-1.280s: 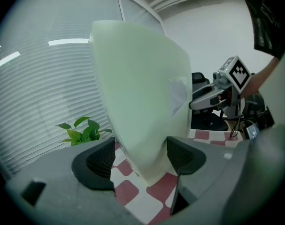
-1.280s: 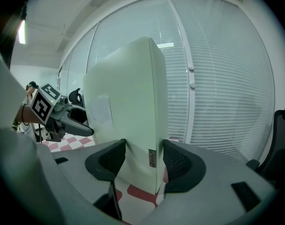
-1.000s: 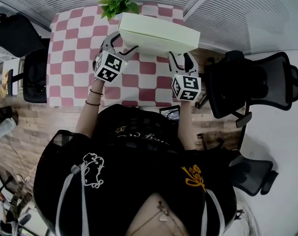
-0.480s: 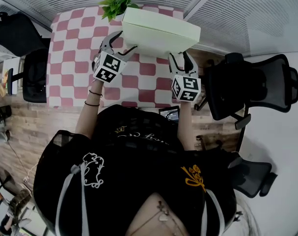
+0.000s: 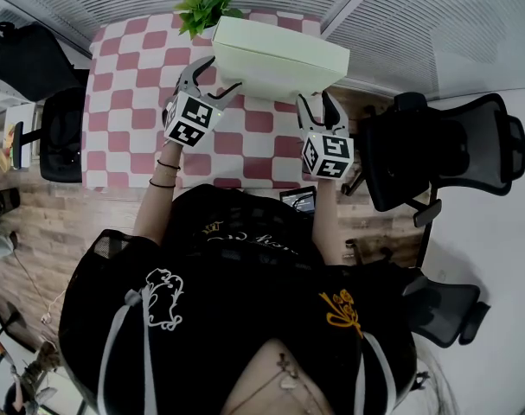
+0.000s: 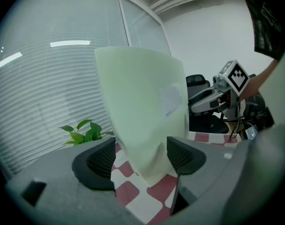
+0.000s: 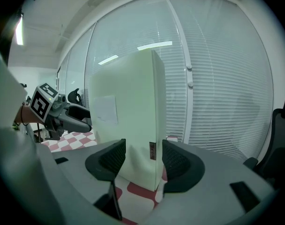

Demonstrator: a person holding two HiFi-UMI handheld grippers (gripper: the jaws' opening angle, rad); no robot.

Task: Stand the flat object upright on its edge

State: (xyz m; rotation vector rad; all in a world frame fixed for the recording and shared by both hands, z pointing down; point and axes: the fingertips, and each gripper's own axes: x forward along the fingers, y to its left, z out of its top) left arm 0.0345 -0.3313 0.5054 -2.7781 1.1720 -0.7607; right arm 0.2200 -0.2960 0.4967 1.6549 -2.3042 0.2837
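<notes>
Clamping the pale green box's (image 5: 279, 54) left end in the left tongs (image 5: 226, 71) and its right end in the right tongs (image 5: 316, 98), both spread wide; holding it upright on the checkered worktop (image 5: 132, 102) between them.

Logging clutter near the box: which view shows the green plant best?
Head view: the plant shows clearly, from above, behind the box. Left gripper view catches a few leaves beside the box; right gripper view shows none.
</notes>
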